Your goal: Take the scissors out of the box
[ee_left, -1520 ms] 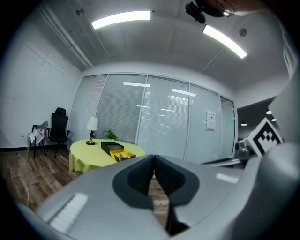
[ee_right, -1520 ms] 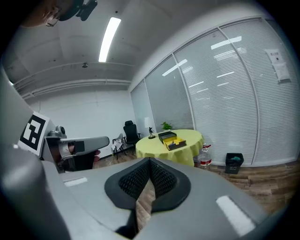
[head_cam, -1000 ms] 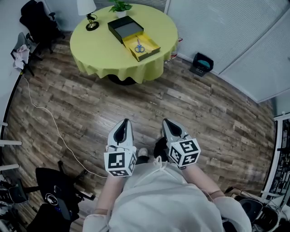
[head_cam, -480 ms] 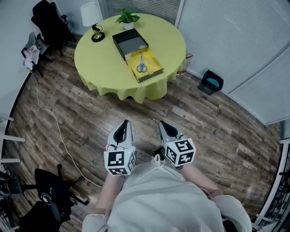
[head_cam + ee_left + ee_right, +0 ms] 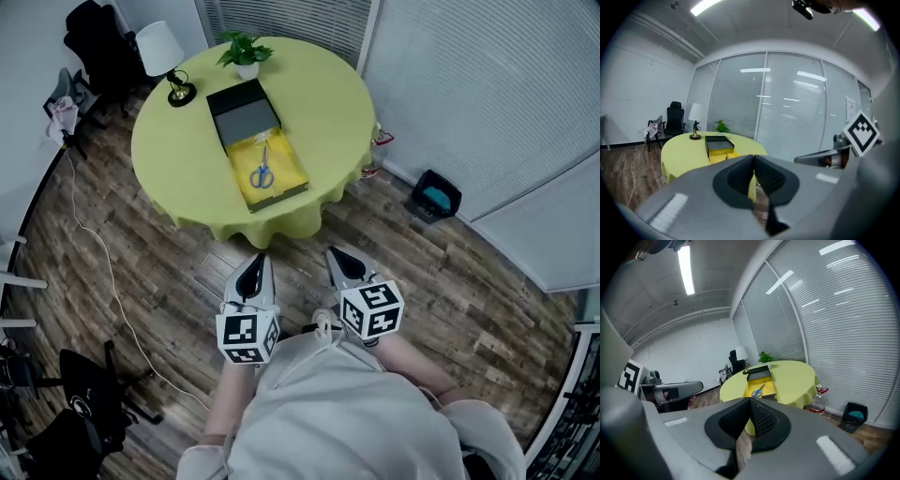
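The scissors (image 5: 262, 174) lie flat in the yellow box (image 5: 287, 167) on the round table (image 5: 178, 155), well ahead of both grippers. In the head view their long axis runs from 6 to 12 o'clock. The blue handles are at the 6 end, nearest the person, and the blades point at 12 toward the black lid (image 5: 242, 111), which touches the box's far end.

The right gripper view shows the scissors in the box, and also a water bottle (image 5: 817, 401) on the floor (image 5: 865, 432) beside the table. The left gripper view shows only a strip of the box above its own jaws, with the scissors hidden.

A lamp (image 5: 161, 54) stands at the table's 10 o'clock edge and a potted plant (image 5: 246, 52) at 12. A black bin (image 5: 434, 197) sits at the table's 4 o'clock.

The left gripper (image 5: 254, 265) and right gripper (image 5: 336, 256) are side by side, each with its jaws pressed together on nothing
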